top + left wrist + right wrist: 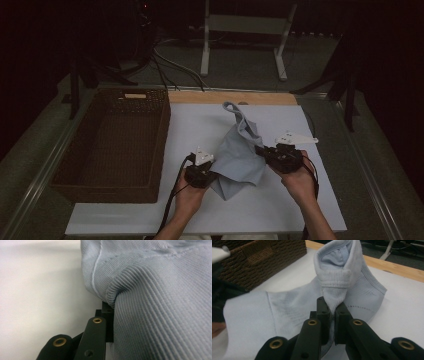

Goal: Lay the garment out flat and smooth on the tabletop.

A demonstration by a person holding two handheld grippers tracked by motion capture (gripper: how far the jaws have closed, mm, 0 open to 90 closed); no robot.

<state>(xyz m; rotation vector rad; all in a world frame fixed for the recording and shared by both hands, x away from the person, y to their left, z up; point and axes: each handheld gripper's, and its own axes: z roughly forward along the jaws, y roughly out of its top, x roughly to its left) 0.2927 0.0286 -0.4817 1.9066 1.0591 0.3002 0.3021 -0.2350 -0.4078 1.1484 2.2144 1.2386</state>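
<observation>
Both tongs are clamped on the pale blue garment (239,155), which lies crumpled on the white tabletop (310,200) just right of the wicker basket (115,145). The left tongs (212,176) pinch its lower left edge, hand low. The right tongs (331,315) squeeze a bunched fold at its right side, hand reaching inward.

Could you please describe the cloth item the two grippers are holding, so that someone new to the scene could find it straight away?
On the white board covering the table, just right of the dark wicker basket, lies a pale blue-grey garment. The left gripper and right gripper are each shut on an edge of it. It is the only soft, crumpled thing there, with a ribbed strip rising from its top.
</observation>
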